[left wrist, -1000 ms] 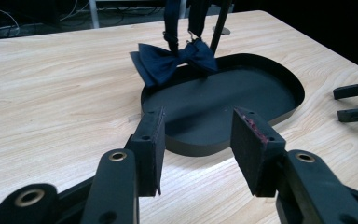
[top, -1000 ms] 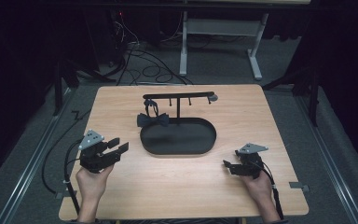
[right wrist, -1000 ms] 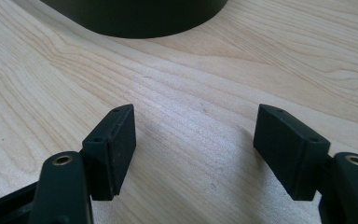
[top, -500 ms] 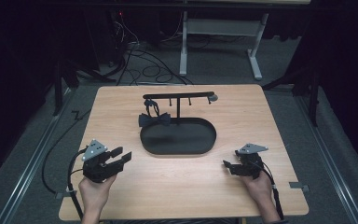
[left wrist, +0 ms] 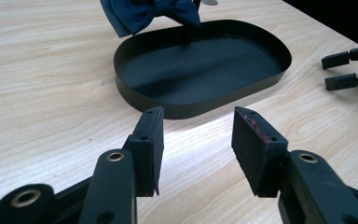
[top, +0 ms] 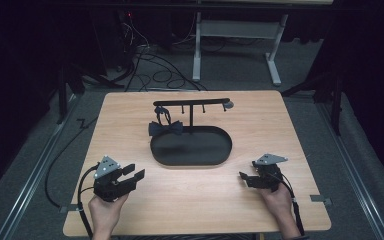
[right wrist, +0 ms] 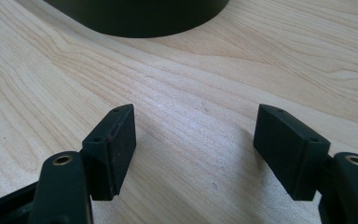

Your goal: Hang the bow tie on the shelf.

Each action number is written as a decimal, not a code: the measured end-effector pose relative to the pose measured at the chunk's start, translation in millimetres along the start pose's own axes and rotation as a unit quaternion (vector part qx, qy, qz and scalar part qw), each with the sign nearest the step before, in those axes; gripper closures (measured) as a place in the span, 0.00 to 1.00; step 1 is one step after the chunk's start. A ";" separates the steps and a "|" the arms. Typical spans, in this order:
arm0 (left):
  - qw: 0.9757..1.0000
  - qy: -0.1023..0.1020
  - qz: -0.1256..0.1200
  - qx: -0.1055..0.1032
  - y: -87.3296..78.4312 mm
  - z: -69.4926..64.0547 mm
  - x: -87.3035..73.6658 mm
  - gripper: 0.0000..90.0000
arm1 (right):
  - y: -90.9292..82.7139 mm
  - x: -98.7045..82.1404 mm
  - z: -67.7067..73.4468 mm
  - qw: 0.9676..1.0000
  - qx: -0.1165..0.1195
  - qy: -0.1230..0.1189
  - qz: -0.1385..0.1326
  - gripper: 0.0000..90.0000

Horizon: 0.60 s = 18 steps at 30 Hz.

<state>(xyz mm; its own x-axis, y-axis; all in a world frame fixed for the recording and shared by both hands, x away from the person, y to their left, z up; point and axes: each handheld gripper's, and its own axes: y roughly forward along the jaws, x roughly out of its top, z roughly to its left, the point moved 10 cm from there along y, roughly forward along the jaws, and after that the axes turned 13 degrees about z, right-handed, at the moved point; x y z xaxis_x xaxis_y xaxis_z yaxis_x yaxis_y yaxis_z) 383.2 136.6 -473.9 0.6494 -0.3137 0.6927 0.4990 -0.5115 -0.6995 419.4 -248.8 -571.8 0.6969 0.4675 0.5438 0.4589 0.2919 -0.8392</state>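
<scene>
Resting at the centre of the high view, a black oval shallow metal tray [top: 192,161] sits on the light wooden tabletop [top: 130,115]. Tray interior: bare, dark floor, nothing lying in it. One thin black upright post [top: 191,114] rises from its far edge and carries a black horizontal bar with small hooks [top: 190,103]; a small grey round knob [top: 228,105] sits at the bar's right end.

A dark navy fabric bow tie [top: 165,129] hangs from the left part of the bar, its lower edge at the tray's upper-left rim. In the left gripper view the bow tie [left wrist: 150,13] overhangs the far rim at the top of the frame; whether it touches the rim, cannot tell.

Left gripper [top: 131,173], lower left of the high view, held in a hand [top: 104,211]: jaws spread moderately, nothing between them, aimed toward the tray [left wrist: 200,100]. Its own view [left wrist: 197,133] shows bare wood in the gap.

Right gripper [top: 244,179], lower right of the high view, held in a hand [top: 278,200]: jaws wide apart, nothing held. Its own view [right wrist: 196,144] shows bare wood grain between the pads, with the tray wall [right wrist: 140,21] at the top of the frame. This gripper also appears at the right edge of the left gripper view [left wrist: 340,70].

Both grippers sit apart from the tray.
</scene>
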 end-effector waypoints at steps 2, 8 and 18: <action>1.000 -0.004 0.000 -0.002 1.7 0.2 -2.4 0.60 | 0.0 0.1 -0.3 1.000 0.000 -0.002 0.000 0.35; 1.000 -0.008 0.015 0.005 10.9 1.9 -11.7 0.59 | 0.0 0.0 -0.1 1.000 0.000 -0.002 0.000 0.35; 1.000 -0.019 0.024 0.007 20.3 5.0 -21.6 0.59 | -0.1 0.0 -0.1 1.000 0.000 -0.002 0.000 0.35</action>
<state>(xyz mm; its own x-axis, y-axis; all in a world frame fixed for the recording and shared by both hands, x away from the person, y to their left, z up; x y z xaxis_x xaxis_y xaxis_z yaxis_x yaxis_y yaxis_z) 382.1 137.0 -503.9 0.6934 -0.3067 0.6520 0.4751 -0.4858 -0.7337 419.4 -248.9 -571.8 0.6947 0.4704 0.5441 0.4593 0.2921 -0.8389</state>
